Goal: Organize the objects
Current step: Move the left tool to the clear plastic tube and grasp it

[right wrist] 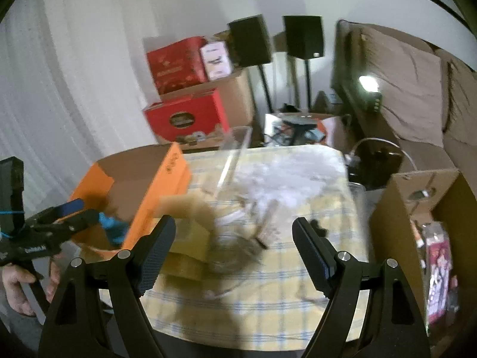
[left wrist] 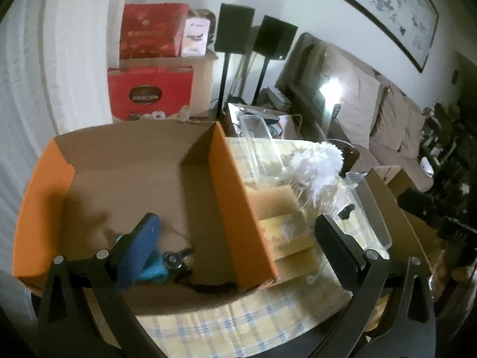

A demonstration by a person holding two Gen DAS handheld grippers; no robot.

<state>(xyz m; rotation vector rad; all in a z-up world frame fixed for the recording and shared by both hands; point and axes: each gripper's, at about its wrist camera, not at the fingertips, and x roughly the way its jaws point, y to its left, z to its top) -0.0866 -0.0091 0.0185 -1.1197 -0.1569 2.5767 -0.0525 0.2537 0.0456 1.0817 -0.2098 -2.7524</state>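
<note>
While you hover: left gripper [left wrist: 235, 241] and right gripper [right wrist: 232, 249] gape empty.
Done: blue tool [left wrist: 149, 265] in orange box [left wrist: 235, 197].
Left: sponges [left wrist: 277, 205], white duster [left wrist: 313, 164] at 1 o'clock.

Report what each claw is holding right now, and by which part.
Nothing is held. The left claw is open above the orange box, and the right claw is open over the table.
</note>
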